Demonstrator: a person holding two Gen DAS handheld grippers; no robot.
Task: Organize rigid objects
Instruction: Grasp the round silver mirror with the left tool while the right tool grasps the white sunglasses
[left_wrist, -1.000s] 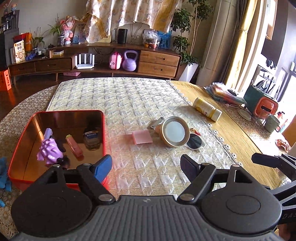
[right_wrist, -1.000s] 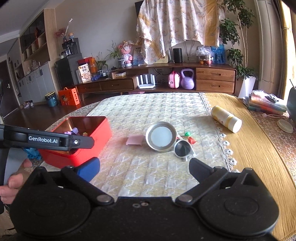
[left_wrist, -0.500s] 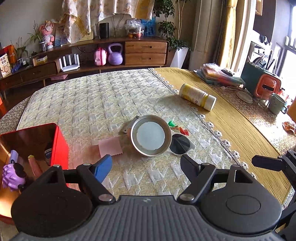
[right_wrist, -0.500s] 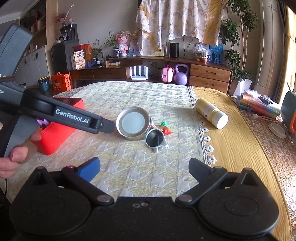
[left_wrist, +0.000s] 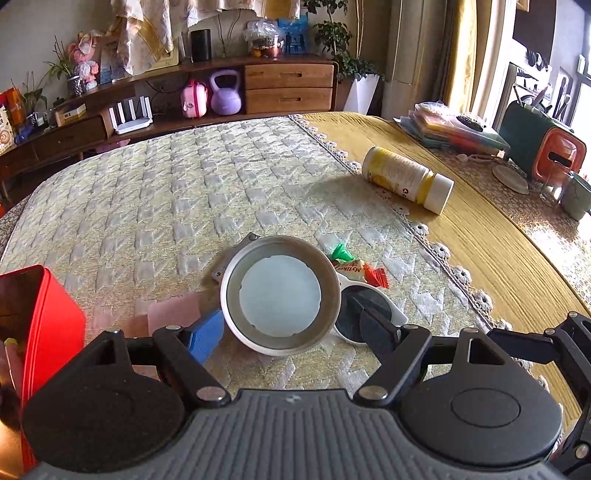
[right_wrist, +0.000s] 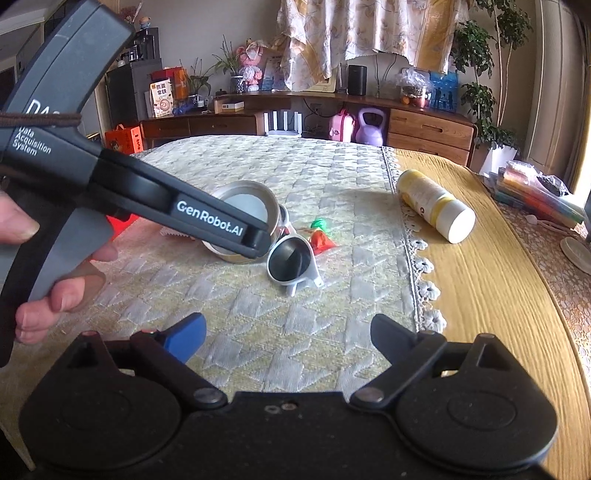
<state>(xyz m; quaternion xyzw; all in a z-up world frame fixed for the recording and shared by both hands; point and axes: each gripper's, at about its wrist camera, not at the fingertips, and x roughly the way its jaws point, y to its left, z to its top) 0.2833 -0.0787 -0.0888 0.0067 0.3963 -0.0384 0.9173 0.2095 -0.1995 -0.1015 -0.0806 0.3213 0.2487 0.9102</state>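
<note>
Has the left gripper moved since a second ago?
Yes. The left gripper went right, away from the red box, and now frames the round tin.

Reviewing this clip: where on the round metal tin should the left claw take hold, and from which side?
Best guess: span the round metal tin across its rim, descending from above on the camera side, since it lies flat, open side up. The open left claw already straddles its near edge. The sunglasses touch its right side, so that finger needs care.

Black left gripper (right_wrist: 258, 236), white lettering, blue pad
</note>
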